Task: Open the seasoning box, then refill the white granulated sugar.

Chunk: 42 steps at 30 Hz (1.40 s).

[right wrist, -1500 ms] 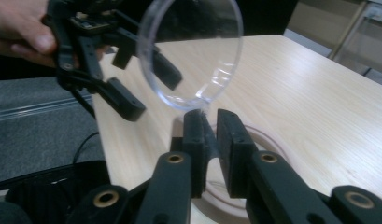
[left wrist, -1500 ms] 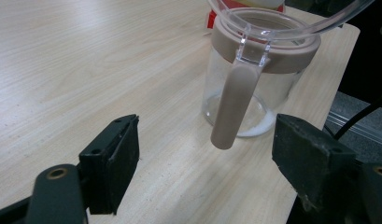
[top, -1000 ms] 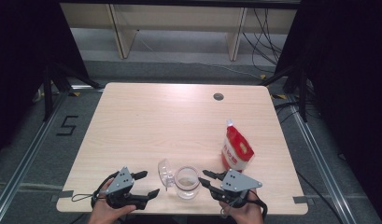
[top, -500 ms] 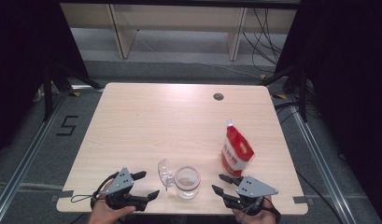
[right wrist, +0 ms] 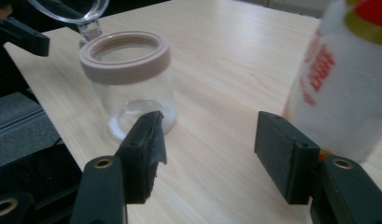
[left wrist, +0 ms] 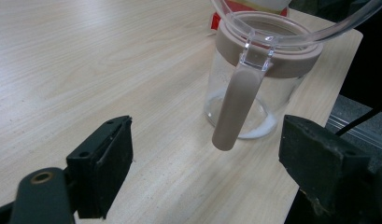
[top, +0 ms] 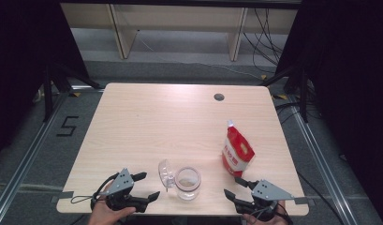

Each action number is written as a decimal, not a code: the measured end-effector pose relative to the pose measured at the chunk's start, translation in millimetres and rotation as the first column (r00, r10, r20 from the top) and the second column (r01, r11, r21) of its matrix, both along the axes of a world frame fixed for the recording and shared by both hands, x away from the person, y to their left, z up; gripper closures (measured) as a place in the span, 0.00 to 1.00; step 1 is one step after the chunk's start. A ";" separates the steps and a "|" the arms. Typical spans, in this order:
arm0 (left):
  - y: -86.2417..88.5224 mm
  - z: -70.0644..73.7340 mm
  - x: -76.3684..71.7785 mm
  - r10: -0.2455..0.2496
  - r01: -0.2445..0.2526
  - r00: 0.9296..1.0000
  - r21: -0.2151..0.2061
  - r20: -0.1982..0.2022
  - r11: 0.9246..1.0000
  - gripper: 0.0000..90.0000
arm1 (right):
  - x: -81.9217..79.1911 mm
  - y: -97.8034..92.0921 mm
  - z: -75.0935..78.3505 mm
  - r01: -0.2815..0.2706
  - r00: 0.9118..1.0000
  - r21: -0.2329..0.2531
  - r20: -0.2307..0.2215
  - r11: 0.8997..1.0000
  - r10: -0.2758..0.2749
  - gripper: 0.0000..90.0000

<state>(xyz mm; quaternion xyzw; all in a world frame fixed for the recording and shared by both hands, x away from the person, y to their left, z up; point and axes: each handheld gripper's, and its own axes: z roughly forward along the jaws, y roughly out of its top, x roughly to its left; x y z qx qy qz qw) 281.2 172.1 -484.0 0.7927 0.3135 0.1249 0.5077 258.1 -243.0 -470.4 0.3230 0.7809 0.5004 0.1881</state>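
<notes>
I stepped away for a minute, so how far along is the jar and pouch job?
Done: the jar stands open, its lid flipped back. In hand: nothing; the left tongs and right tongs are open and empty. Left: the red pouch stands untouched, and the jar holds only a thin white layer.

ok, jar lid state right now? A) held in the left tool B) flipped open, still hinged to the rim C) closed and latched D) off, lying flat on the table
B: the clear lid stands tipped up beside the jar, joined at the rim hinge in the left gripper view, and the jar mouth is open.
</notes>
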 end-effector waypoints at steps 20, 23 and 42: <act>-3.4 -2.4 2.6 -0.010 0.010 1.000 0.000 -0.008 1.000 0.19 | 4.6 -32.2 -4.1 0.228 0.974 -0.008 -0.007 0.974 -0.228 0.27; -4.1 -2.9 0.6 -0.017 0.017 1.000 0.006 -0.009 1.000 0.19 | 11.4 -34.5 -5.5 0.235 0.972 -0.008 0.023 0.972 -0.235 0.25; -4.8 -5.3 0.6 -0.016 0.016 1.000 0.006 -0.009 1.000 0.19 | 46.8 -18.5 -10.2 0.214 0.975 0.018 0.055 0.977 -0.215 0.23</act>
